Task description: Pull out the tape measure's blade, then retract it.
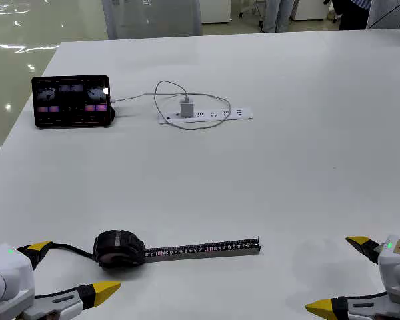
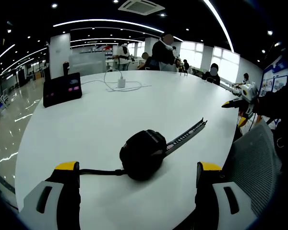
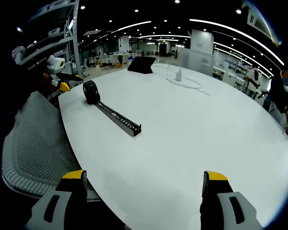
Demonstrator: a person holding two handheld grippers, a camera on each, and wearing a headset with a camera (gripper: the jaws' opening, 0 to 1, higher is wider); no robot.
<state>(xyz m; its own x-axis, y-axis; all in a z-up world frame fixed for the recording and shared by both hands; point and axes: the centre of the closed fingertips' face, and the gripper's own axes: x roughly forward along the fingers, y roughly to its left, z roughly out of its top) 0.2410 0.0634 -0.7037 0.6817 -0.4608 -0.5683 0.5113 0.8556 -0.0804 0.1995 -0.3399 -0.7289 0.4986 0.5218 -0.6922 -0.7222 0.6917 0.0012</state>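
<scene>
Both wide open, empty: left claw (image 1: 77, 267), right claw (image 1: 333, 273), half cropped; tape measure (image 1: 119, 249) extended.

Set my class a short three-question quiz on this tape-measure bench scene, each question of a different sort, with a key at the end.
1. Missing word: the left gripper and the right gripper both have their fingers ____, holding nothing.
2. Which gripper is nearer the tape measure's black case? A. the left gripper. B. the right gripper.
3. True or false: the blade is fully wound into the case.

Key: 1. open. 2. A. 3. False: the blade lies pulled out flat along the table.
</scene>
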